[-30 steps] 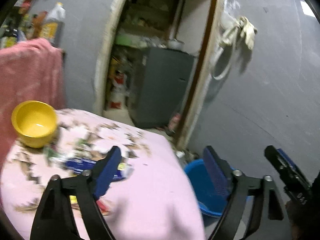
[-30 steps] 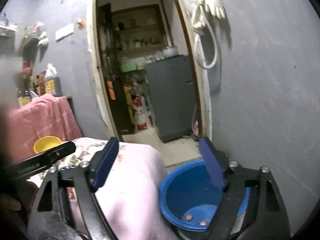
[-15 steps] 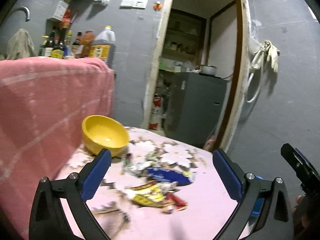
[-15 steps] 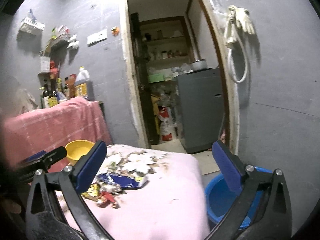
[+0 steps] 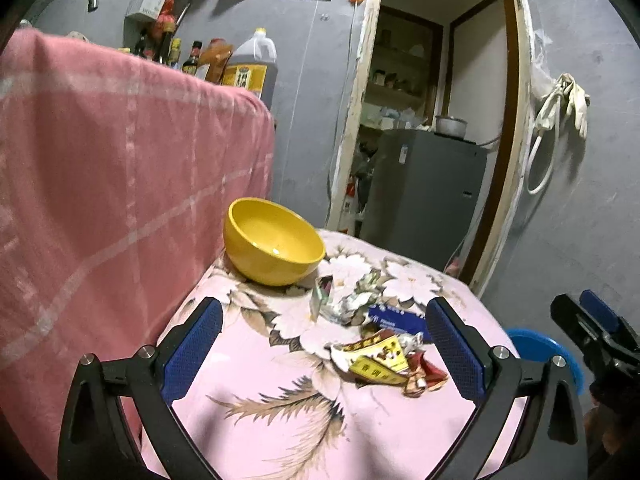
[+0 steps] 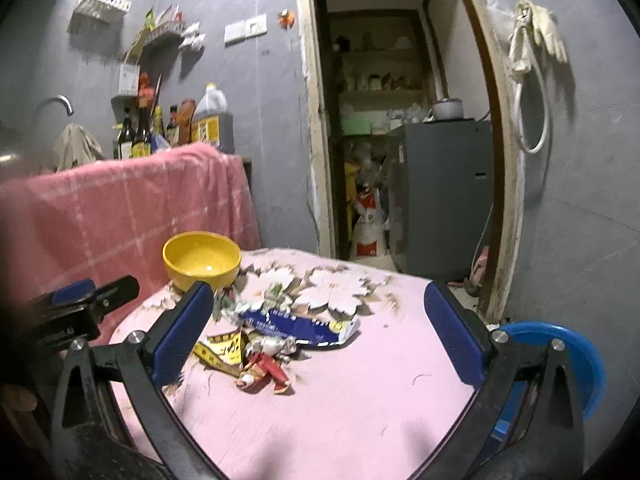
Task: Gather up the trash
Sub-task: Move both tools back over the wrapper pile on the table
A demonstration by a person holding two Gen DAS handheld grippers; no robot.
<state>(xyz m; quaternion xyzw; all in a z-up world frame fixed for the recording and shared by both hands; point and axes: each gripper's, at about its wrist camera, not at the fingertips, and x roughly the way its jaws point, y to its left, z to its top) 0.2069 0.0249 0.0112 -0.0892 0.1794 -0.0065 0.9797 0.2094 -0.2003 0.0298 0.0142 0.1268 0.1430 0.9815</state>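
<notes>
While both grippers face the pink floral cloth (image 5: 256,376), the step in hand reads as the approach to the next piece of trash. The left gripper (image 5: 324,346) has just been opening, and its blue pads now stand wide apart with nothing between them. The right gripper (image 6: 320,334) also stands wide apart and empty.

The trash lies in one loose heap at the centre of both frames: a blue wrapper (image 6: 298,326), a yellow wrapper (image 5: 376,362), a red scrap (image 6: 266,372) and crumpled silver foil (image 5: 352,302). A yellow bowl (image 5: 274,242) sits just behind the heap, toward the upper left. The blue bin (image 6: 576,356) stands at the lower right of the frame, off the edge of the cloth and below it.

Judged from this layout, the heap is not yet cleared. The next move calls for lowering one gripper over a single wrapper, with one pad on each side, then closing. The wrappers are thin and overlap, so a shallow grip may slip or drag neighbouring pieces. Keep clear of the bowl.
</notes>
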